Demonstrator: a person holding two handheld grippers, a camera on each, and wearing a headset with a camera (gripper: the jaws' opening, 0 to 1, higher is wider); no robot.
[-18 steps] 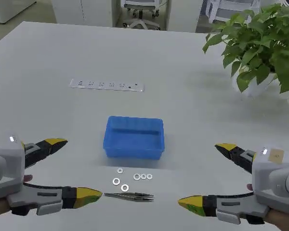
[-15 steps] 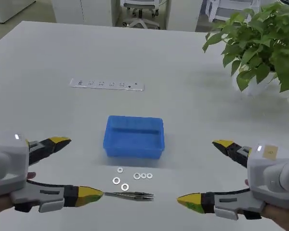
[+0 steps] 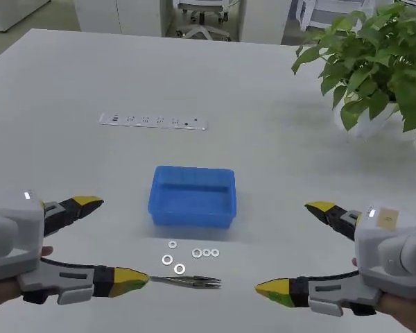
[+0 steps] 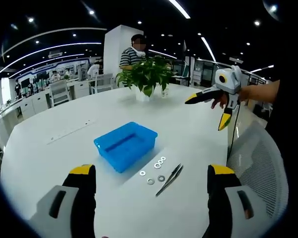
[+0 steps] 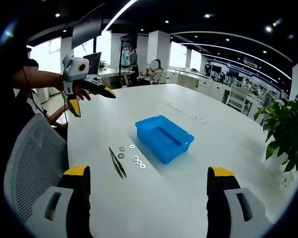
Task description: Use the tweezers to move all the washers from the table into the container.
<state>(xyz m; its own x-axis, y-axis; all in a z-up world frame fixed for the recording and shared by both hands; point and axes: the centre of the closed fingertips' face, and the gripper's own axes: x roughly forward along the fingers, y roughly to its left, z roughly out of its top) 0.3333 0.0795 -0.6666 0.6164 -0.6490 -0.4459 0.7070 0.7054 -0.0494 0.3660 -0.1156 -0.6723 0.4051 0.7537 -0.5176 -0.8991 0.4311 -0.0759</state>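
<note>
Apparently six washers [image 3: 197, 254] lie between tweezers [image 3: 188, 280] and container [image 3: 192, 215].

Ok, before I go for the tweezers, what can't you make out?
Tweezers: too thin in every view to judge the tip gap.
Washers: too small, head view, whether the row of three touch.
Container: its front wall hides the near floor, head view.

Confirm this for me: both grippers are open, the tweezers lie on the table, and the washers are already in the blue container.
The washers are wrong: the head view shows them lying on the table, between the blue container and the tweezers. The rest stands: left gripper and right gripper open, tweezers on the table.
</note>
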